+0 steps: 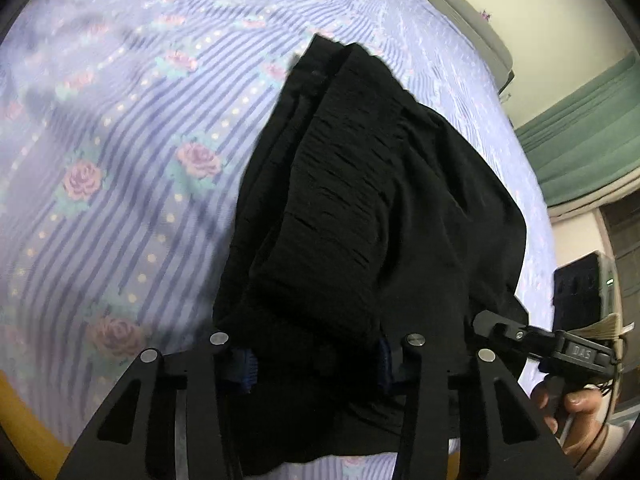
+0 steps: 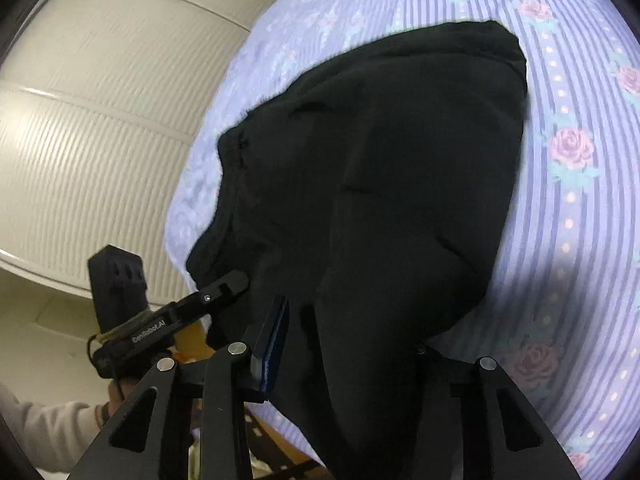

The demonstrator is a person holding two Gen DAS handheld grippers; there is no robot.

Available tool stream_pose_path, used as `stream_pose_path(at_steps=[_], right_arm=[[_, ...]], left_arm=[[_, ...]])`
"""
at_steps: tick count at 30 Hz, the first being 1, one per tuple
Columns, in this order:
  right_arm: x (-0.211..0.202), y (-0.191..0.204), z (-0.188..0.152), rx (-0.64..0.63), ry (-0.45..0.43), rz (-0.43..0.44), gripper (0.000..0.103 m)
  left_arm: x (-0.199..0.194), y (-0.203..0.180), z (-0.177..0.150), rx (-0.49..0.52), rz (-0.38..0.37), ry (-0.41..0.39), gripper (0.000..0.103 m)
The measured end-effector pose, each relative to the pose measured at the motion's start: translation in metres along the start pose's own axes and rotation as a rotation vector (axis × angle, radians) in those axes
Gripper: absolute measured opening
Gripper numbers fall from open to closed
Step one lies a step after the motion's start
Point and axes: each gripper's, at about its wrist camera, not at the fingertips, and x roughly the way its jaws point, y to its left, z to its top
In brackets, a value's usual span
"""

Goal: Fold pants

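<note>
The black pants [image 1: 360, 208] lie folded over in a bundle on the striped floral bedsheet [image 1: 120, 140]. Their near edge is bunched between the blue pads of my left gripper [image 1: 316, 364], which is shut on the cloth. In the right wrist view the pants [image 2: 380, 168] spread dark across the sheet, and my right gripper [image 2: 344, 344] is shut on a hanging fold of them; its left blue pad [image 2: 274, 344] shows, the right one is hidden by cloth. Each gripper shows in the other's view: the right one [image 1: 500, 328] and the left one [image 2: 228, 284].
The bedsheet [image 2: 560, 200] covers the bed. A wooden bed edge [image 1: 24, 412] runs at the lower left. A green curtain [image 1: 580, 140], a dark box [image 1: 580, 284] and a white ribbed wardrobe [image 2: 100, 120] stand beside the bed.
</note>
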Motion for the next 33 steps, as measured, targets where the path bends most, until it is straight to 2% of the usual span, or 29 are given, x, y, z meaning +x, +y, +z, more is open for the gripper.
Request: stream_pose_path(at_steps=[1,3,4,6,8,12,16,23,29,33], right_arm=[[0.002,-0.007,0.001,0.041,0.001,0.010,0.039],[0.002,-0.014,0.003,0.088,-0.004,0.011,0.022],[0.001,-0.013,0.004,0.088,-0.005,-0.001,0.020],[-0.004,-0.003,0.004,0.047,-0.016,-0.033,0.014],[-0.010,0.004,0.002,0.036,-0.030,-0.043,0.011],[-0.031,0.026,-0.001,0.007,-0.062,-0.042,0.010],[-0.056,0.051,0.001,-0.035,-0.083,-0.019,0.009],[-0.099,0.094,0.029,-0.126,-0.105,0.046,0.009],[-0.110,0.136,0.056,-0.214,-0.069,0.092,0.009],[-0.106,0.167,0.080,-0.264,-0.060,0.094,0.009]], left_arm=[[0.001,0.005,0.002,-0.026,-0.021,-0.003,0.044],[0.000,0.005,0.006,-0.037,-0.032,-0.007,0.040],[-0.003,0.000,0.008,-0.016,-0.029,-0.015,0.034],[-0.010,-0.008,0.009,0.024,-0.021,-0.023,0.030],[-0.017,-0.010,0.009,0.022,-0.029,-0.030,0.027],[-0.040,-0.021,0.012,0.052,-0.013,-0.050,0.025],[-0.066,-0.035,0.021,0.030,-0.012,-0.076,0.024],[-0.113,-0.069,0.034,0.007,0.034,-0.146,0.024],[-0.152,-0.072,0.050,-0.030,0.047,-0.216,0.024],[-0.161,-0.056,0.084,-0.074,0.038,-0.228,0.024]])
